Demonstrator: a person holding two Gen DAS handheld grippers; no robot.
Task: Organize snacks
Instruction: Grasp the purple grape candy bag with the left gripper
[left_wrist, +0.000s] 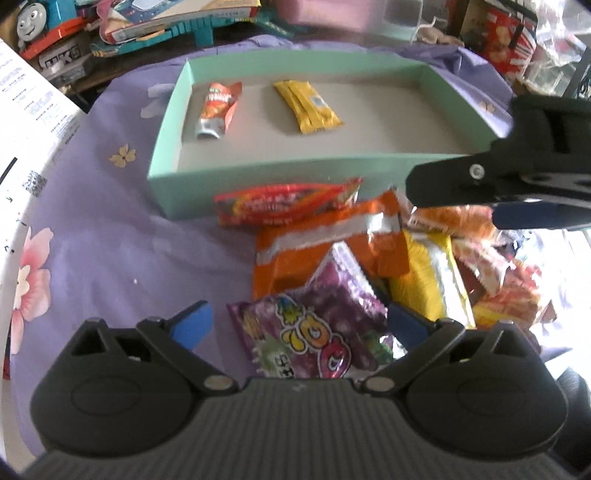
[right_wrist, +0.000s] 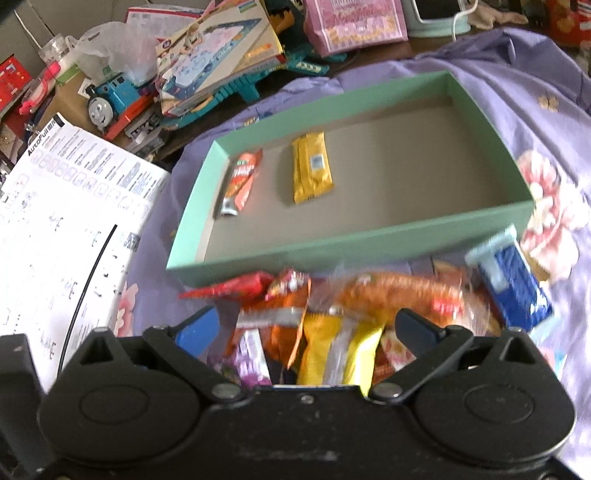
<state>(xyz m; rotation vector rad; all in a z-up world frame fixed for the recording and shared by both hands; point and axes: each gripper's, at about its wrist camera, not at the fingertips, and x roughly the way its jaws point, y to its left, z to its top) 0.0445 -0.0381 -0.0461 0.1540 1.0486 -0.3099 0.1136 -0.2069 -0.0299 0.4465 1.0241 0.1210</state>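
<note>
Your left gripper (left_wrist: 299, 326) stands with its jaws spread wide, and the purple gummy packet (left_wrist: 321, 332) lies right between the blue pads, at the near end of the snack pile. That packet is the piece closest to you on this side. Its long axis runs away from you and a little to the right, roughly along the fingers, so the pads would close across its narrow width.

Your right gripper (right_wrist: 308, 326) is also open and holds nothing. It hangs over the middle of the pile, above a yellow wrapper (right_wrist: 319, 347) and an orange packet (right_wrist: 391, 291); that view is smeared by motion, so it is hard to say which piece it is lined up on.

The mint-green box (left_wrist: 258, 177) sits just beyond the pile, its near wall touching or almost touching the red packet (left_wrist: 284, 203). Inside, well to the left, lie an orange-red sachet (left_wrist: 218, 109) and a yellow bar (left_wrist: 308, 105), side by side and apart; the right half of the floor is bare.

The left gripper looks the nearer to a pick: likely close on the purple packet, lift, and carry it forward over the near wall.
</note>
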